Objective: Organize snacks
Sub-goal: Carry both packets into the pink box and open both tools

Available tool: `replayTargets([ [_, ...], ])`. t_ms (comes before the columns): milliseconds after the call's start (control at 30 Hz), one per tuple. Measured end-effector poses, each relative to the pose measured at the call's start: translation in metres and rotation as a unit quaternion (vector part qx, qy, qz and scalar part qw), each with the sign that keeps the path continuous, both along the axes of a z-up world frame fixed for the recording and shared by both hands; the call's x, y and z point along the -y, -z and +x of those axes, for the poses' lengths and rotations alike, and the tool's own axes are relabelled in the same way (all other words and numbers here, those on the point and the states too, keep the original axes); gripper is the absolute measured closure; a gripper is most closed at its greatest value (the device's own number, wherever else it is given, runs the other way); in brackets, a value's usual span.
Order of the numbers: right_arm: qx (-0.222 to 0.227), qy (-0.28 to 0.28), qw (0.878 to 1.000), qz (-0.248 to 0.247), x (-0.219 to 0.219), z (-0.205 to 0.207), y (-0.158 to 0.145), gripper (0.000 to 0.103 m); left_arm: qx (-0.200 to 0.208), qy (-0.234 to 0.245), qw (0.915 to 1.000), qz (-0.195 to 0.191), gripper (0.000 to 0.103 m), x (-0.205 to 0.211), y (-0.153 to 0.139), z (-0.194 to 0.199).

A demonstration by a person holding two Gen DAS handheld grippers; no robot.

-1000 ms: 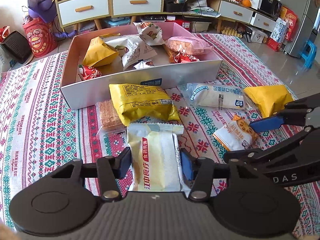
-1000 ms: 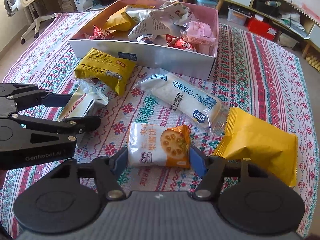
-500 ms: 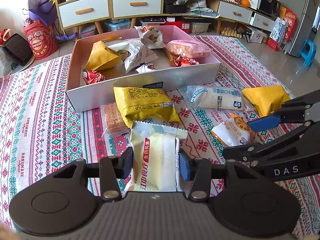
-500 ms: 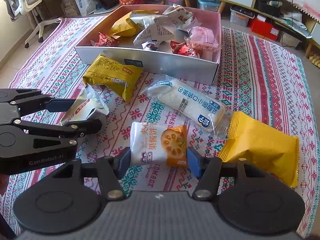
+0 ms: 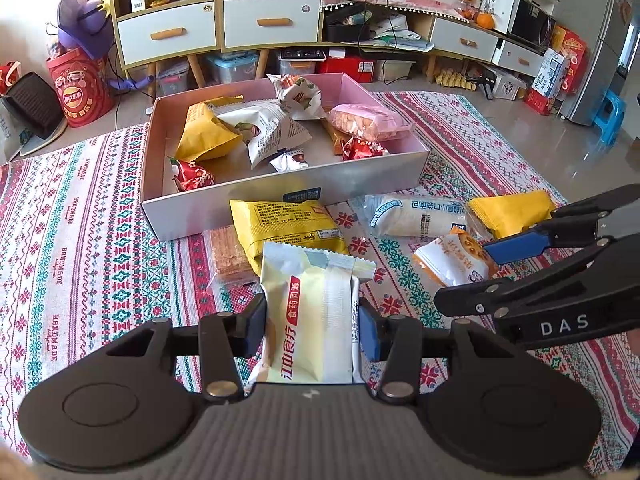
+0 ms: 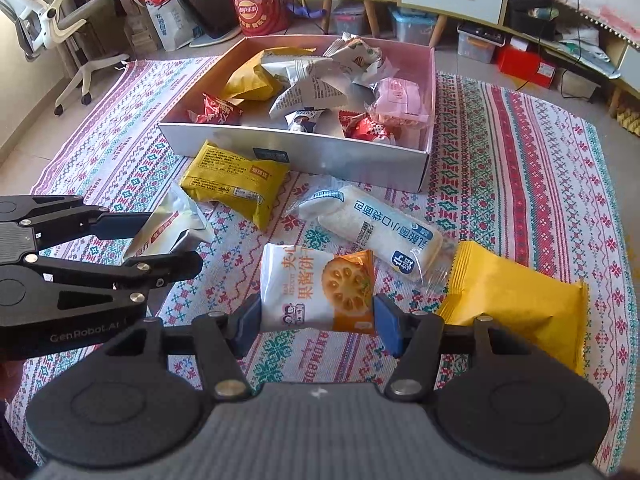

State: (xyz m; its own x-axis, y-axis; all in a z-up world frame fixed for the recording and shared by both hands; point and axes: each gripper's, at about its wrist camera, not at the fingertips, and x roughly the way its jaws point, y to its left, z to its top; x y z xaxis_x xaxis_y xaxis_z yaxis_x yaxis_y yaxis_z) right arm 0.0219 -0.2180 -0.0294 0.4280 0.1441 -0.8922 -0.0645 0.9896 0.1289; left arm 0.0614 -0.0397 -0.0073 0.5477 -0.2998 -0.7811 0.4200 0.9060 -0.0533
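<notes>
My left gripper (image 5: pixel 312 330) is shut on a cream and white snack pack (image 5: pixel 310 320) with red lettering and holds it above the patterned cloth. My right gripper (image 6: pixel 318 320) is shut on a white and orange biscuit pack (image 6: pixel 316 294), also lifted. A pink-lined cardboard box (image 5: pixel 240 204) with several snack bags inside sits beyond both; it also shows in the right wrist view (image 6: pixel 320 152). On the cloth lie a yellow pack (image 5: pixel 286 226), a white rice-cake pack (image 5: pixel 416 216) and a yellow bag (image 6: pixel 516 300).
A clear wafer pack (image 5: pixel 228 256) lies left of the yellow pack. Cabinets with drawers (image 5: pixel 220 28) and floor clutter stand behind the box. An office chair (image 6: pixel 60 28) stands at the far left of the right wrist view.
Both grippers have risen with their packs. The left one closed tighter on the cream pack, and the biscuit pack came off the cloth. The box looks farther below.
</notes>
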Motion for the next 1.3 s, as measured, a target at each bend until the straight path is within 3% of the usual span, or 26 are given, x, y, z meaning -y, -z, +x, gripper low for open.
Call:
replayTargets([
  [500, 0.03, 0.02, 0.999, 0.016, 0.003, 0.026, -0.019, 0.047, 0.017, -0.032, 0.999, -0.026, 0.05, -0.019, -0.026, 0.022],
  [967, 0.082, 0.032, 0.996, 0.034, 0.013, 0.076, -0.022, 0.046, 0.026, -0.064, 0.9965, -0.046, 0.05, -0.018, -0.035, 0.086],
  [1300, 0.077, 0.042, 0.996, 0.028, 0.013, 0.096, -0.012, 0.045, -0.041, -0.075, 0.9951, -0.05, 0.05, -0.008, -0.019, 0.129],
])
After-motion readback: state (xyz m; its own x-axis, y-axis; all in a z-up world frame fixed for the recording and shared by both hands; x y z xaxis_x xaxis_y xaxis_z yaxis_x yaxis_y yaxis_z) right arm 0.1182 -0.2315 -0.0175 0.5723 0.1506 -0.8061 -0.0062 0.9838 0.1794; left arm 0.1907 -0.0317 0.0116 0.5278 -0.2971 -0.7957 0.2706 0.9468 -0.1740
